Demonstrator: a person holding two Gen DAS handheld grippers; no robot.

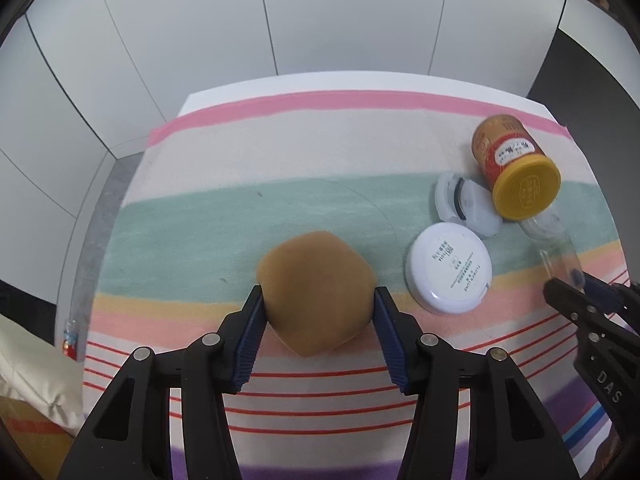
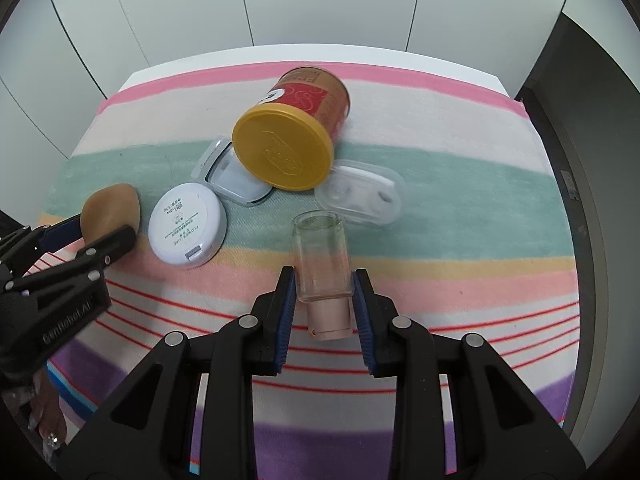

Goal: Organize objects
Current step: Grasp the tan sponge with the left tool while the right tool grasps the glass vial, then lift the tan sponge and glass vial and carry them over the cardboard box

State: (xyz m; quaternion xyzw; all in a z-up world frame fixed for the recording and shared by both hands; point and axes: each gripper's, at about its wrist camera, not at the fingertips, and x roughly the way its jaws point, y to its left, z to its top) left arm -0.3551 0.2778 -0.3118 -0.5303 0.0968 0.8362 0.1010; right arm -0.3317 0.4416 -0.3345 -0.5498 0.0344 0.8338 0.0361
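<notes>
A brown, rounded sponge lies on the striped cloth. My left gripper points down at it, and both blue pads touch its sides; it is shut on the sponge. In the right wrist view the sponge shows at the left, between those fingers. A clear bottle with a pink cap lies on its side. My right gripper is shut on it near the cap. From the left wrist view the bottle and right gripper sit at the right edge.
A white round compact, an open clear case, a tipped can with a yellow lid and a clear two-well case lie between the two grippers. The cloth ends at the far table edge. A cream cushion lies to the left.
</notes>
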